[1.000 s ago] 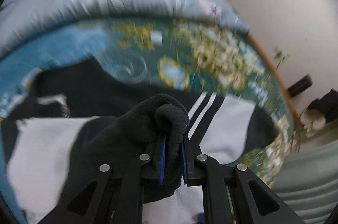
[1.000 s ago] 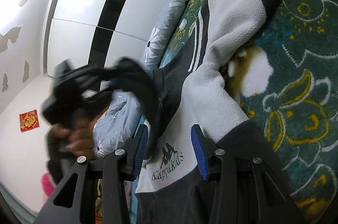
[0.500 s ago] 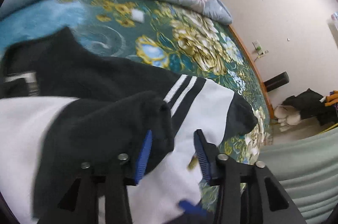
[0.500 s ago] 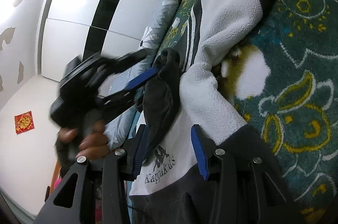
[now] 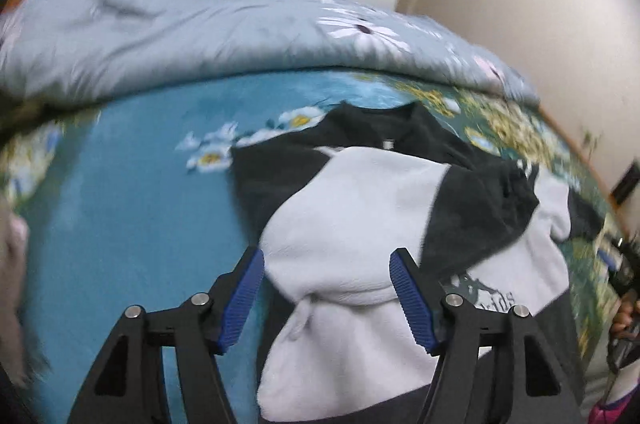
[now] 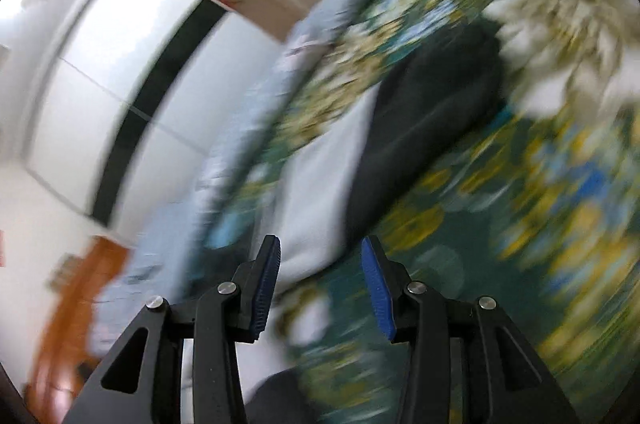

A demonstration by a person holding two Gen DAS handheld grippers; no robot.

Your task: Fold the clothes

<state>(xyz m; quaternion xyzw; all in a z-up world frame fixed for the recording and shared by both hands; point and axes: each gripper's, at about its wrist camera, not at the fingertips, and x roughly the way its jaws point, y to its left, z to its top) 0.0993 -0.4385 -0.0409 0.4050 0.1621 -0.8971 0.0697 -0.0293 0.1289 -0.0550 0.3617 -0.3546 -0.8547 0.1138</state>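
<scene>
A black and white fleece sweatshirt [image 5: 352,216] lies on the flowered bedspread [image 5: 132,191], one black sleeve [image 5: 480,212] folded across its white chest above a printed logo. My left gripper [image 5: 326,292] hovers over the white part, its jaws opening, and the blue pads press on nothing. In the blurred right wrist view the same sweatshirt [image 6: 360,159] stretches away from my right gripper [image 6: 320,284], which stands open and holds nothing. At the right edge of the left wrist view a hand [image 5: 626,316] holds the other gripper.
A grey-blue quilt with daisies [image 5: 200,39] is heaped along the far side of the bed, against a white wardrobe with a black stripe [image 6: 132,95]. An orange wooden bed frame [image 6: 76,320] runs at the lower left of the right wrist view.
My left gripper let go of the black sleeve, opened wide and swung left across the sweatshirt. The sleeve now lies on the chest. My right gripper swung away, blurring its view.
</scene>
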